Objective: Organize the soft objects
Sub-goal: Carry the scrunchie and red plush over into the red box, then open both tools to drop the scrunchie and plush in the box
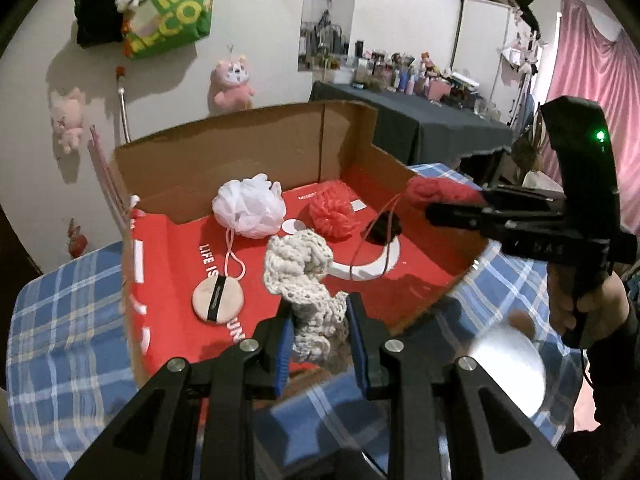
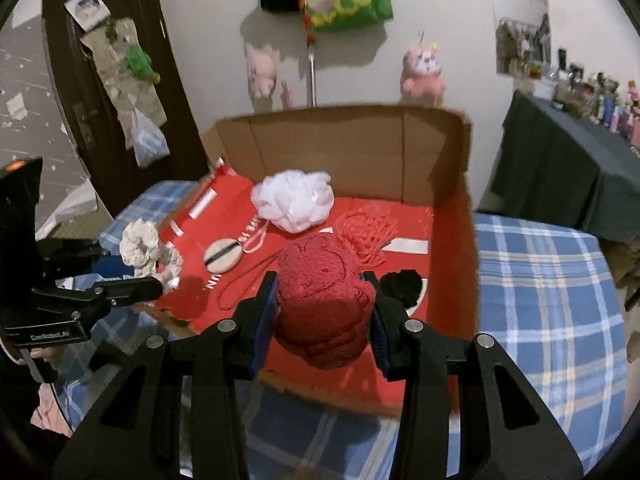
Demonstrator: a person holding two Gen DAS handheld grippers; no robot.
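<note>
left tool [image 1: 318, 334] clamped on cream knit [image 1: 304, 276], right tool [image 2: 322, 314] clamped on red plush [image 2: 320, 300], both poised over the box's [image 2: 352, 152] near edge, contents ahead.

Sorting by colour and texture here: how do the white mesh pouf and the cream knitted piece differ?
The white mesh pouf lies in the red box; the cream knitted piece is held up in the left tongs. The pouf is round, fluffy and pure white; the knit is long, chunky and off-white. Both are soft and pale.
</note>
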